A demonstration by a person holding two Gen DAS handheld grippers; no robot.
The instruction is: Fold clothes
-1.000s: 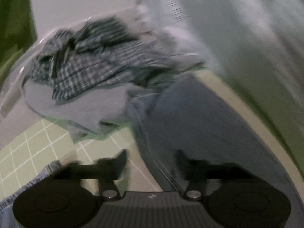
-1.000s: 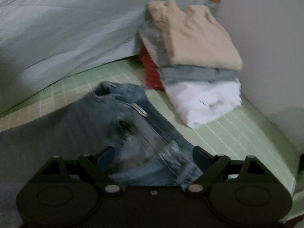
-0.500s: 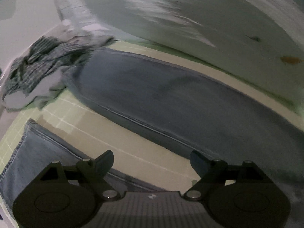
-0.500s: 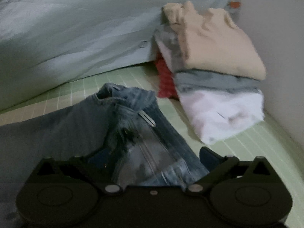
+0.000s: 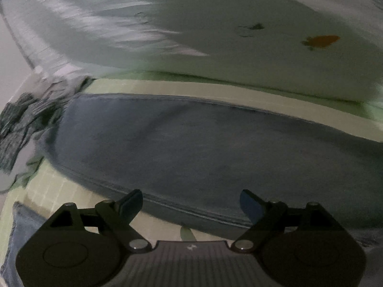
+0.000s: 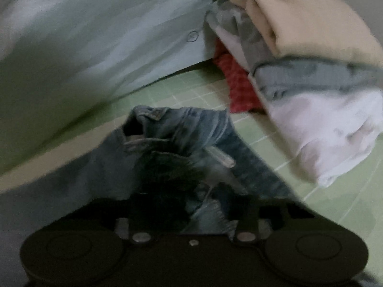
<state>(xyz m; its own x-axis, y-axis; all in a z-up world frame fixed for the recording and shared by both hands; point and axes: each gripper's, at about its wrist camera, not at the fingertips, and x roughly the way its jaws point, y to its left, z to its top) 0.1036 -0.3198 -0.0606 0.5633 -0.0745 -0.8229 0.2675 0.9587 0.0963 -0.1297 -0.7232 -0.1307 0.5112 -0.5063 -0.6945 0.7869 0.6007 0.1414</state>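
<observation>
Green grid bedsheet (image 6: 318, 205) w/ pale duvet (image 5: 215, 31) far; folded stack (image 6: 311, 71) far right, plaid heap (image 5: 21, 119) far left. Denim jeans (image 5: 191, 148) lie flat across the sheet. Left claw (image 5: 191, 203) spread over a seam; right claw (image 6: 194, 210) pinching crumpled waistband (image 6: 182, 129).

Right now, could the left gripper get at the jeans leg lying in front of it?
Probably yes: the left gripper is open, and the jeans leg lies flat just beyond its fingers with nothing between them.
</observation>
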